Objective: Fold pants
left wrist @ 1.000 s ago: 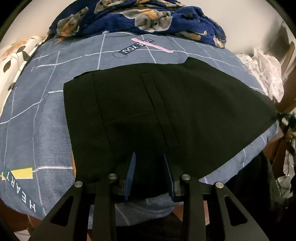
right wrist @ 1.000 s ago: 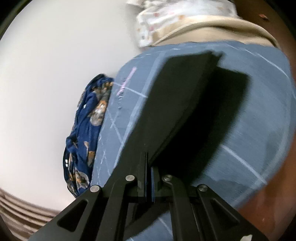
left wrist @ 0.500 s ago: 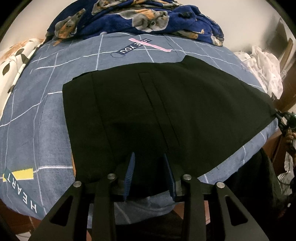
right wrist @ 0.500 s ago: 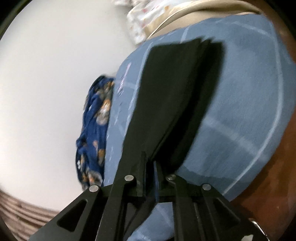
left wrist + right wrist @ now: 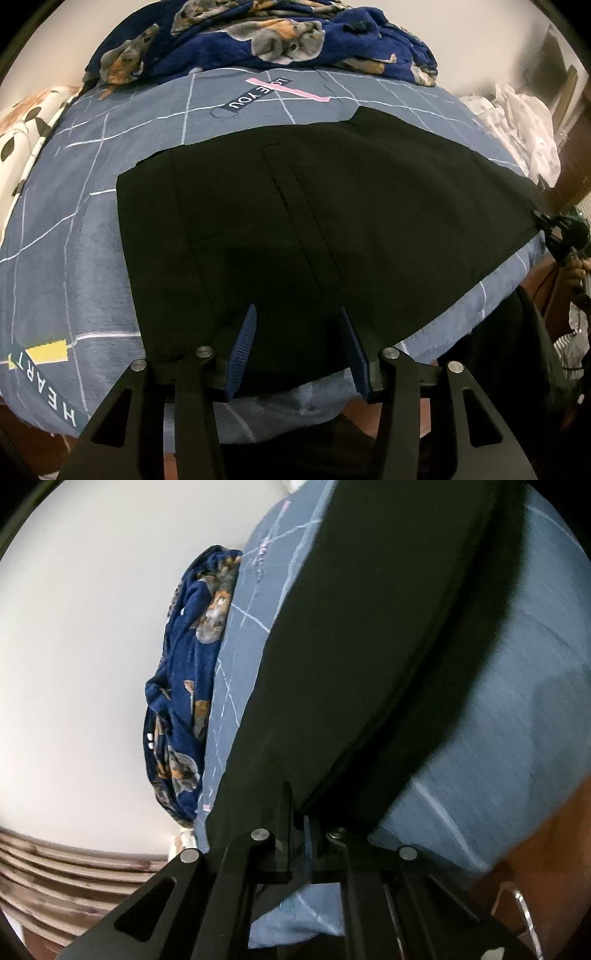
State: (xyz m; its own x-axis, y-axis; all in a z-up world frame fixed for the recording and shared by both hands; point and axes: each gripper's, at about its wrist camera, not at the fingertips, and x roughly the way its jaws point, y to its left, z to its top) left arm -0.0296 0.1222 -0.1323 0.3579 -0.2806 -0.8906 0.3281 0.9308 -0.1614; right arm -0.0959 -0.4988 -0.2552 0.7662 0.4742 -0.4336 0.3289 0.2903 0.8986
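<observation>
The black pants (image 5: 295,221) lie spread flat on the blue-grey bedsheet (image 5: 74,229). My left gripper (image 5: 297,317) is open, its blue pads over the pants' near edge without pinching it. My right gripper (image 5: 297,805) is shut on the pants' edge (image 5: 369,646) and holds that end lifted off the sheet, with a shadow beneath it. In the left wrist view the right gripper (image 5: 543,221) shows at the pants' far right corner.
A dark blue blanket with a dog print (image 5: 258,40) is bunched at the far side of the bed, also in the right wrist view (image 5: 188,672). White cloth (image 5: 517,125) lies at the right. A patterned pillow (image 5: 26,136) lies at the left. Wooden floor (image 5: 535,849) lies below the bed edge.
My right gripper has lifted and swung the pants' end, so the cloth now fills more of its view. The left gripper stays open in about the same place.
</observation>
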